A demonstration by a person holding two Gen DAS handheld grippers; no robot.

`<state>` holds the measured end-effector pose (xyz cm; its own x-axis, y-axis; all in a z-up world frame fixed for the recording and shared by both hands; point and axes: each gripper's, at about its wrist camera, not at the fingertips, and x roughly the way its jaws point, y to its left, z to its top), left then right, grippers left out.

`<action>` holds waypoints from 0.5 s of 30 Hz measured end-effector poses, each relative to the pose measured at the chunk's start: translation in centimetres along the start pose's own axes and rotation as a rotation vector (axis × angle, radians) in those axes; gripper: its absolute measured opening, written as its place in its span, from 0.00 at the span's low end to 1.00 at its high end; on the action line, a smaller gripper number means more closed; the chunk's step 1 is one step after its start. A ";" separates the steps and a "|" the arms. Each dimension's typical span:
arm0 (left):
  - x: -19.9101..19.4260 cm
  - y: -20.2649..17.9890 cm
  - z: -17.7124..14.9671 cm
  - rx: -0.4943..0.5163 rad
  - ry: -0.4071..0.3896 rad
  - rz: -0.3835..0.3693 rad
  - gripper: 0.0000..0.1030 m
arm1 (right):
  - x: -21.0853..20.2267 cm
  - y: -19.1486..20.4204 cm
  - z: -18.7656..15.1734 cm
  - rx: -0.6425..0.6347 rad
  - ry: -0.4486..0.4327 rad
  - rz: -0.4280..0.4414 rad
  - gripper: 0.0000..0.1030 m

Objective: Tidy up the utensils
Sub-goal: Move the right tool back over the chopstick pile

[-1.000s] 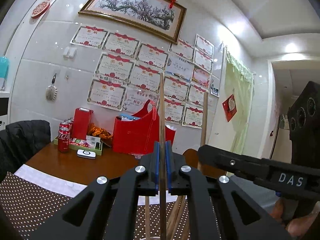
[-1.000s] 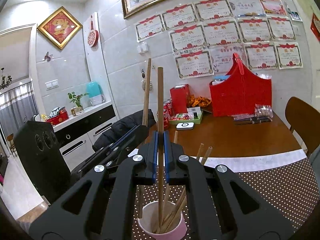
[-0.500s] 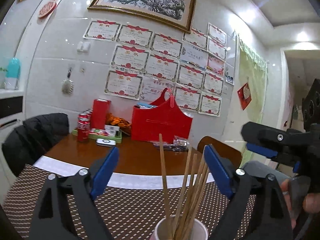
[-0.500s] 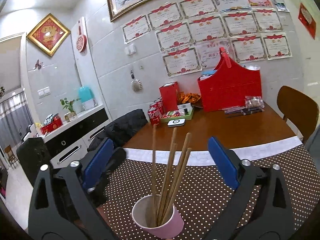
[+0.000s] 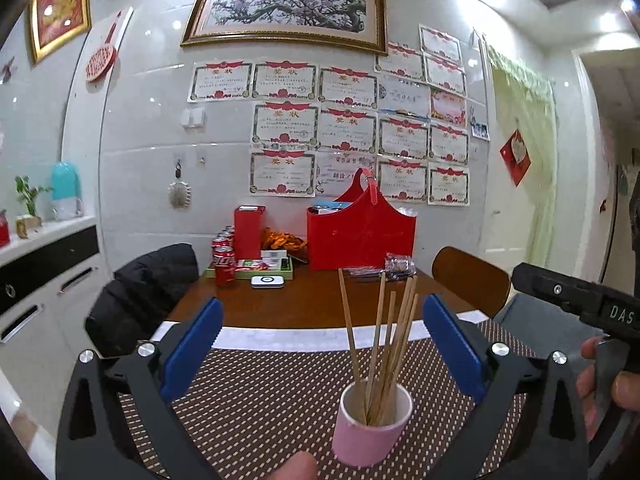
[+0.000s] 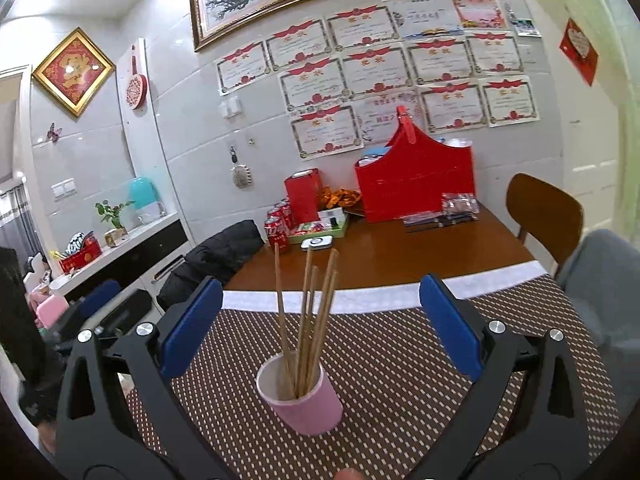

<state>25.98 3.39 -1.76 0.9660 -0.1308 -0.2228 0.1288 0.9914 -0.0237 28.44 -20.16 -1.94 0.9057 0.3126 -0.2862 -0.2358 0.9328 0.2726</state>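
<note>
Left claw (image 5: 322,344) released, blue pads spread wide, nothing between them. Right claw (image 6: 318,326) also released, pads wide apart, gripping nothing. Pink cup (image 5: 372,426) stands upright on the brown dotted mat (image 5: 260,392) on the bench (image 5: 304,304), just ahead of the left claw and a bit right of its centre line; in the right wrist view the cup (image 6: 306,400) sits ahead of the right claw, slightly left of centre. Wooden chopsticks (image 5: 384,336) stand in the cup, leaning and fanned out, tips up between the pads but touching neither; same bundle (image 6: 308,312) seen from the right side. Far beyond both claws at the wall: red bag (image 5: 362,236), soda cans (image 5: 224,260), wooden chair (image 6: 544,212). Right claw's black body (image 5: 576,300) shows at the right of the left claw.
</note>
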 end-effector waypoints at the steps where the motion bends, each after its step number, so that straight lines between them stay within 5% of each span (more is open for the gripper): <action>1: -0.6 -0.1 0.1 0.006 0.006 0.004 0.95 | -0.7 0.0 -0.1 -0.002 0.000 -0.009 0.94; 15: -8.6 -2.1 -0.9 0.047 0.042 -0.001 0.95 | -9.9 0.1 -2.4 -0.019 -0.010 -0.102 0.94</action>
<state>17.20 2.44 -0.66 0.9557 -0.1303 -0.2639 0.1410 0.9898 0.0220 18.64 -22.69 -1.24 0.9287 0.2142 -0.3028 -0.1486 0.9629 0.2252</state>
